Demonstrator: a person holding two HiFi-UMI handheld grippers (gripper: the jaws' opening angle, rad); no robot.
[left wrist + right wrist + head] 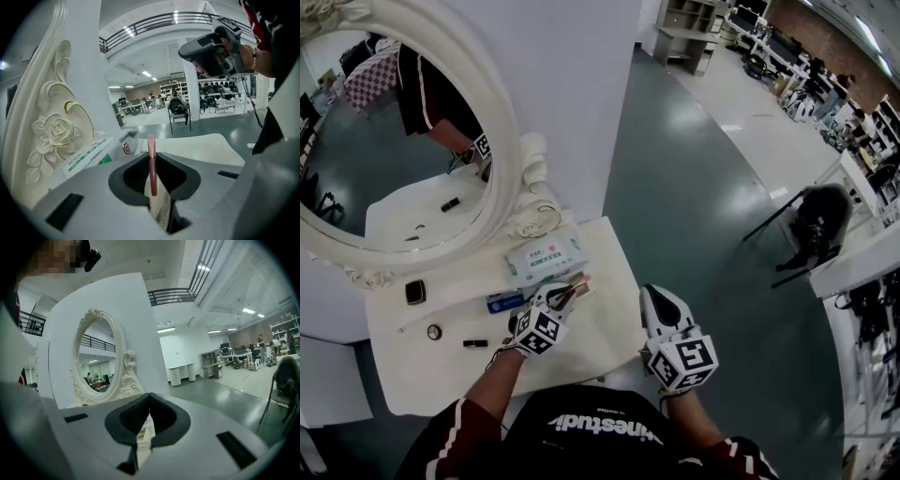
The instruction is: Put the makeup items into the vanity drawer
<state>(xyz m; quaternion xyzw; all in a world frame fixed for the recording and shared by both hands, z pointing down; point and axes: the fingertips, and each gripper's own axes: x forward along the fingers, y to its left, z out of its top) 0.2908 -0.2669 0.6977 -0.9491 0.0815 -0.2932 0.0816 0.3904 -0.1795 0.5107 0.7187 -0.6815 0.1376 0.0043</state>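
A thin pink makeup stick (151,146) stands upright between the jaws of my left gripper (151,161), which is shut on it. From the head view the left gripper (572,292) hovers over the right part of the white vanity table (441,375), and the pink stick (578,285) pokes out toward a wipes pack (546,255). My right gripper (651,294) hangs just past the table's right front edge with its jaws shut and nothing between them; its tips (149,397) meet. No drawer is clearly visible.
On the table lie a blue item (504,302), a black square compact (414,292), a small round item (434,331), a black lipstick (474,343) and a white stick (422,319). An ornate oval mirror (511,178) rises behind. A black chair (817,220) stands at far right.
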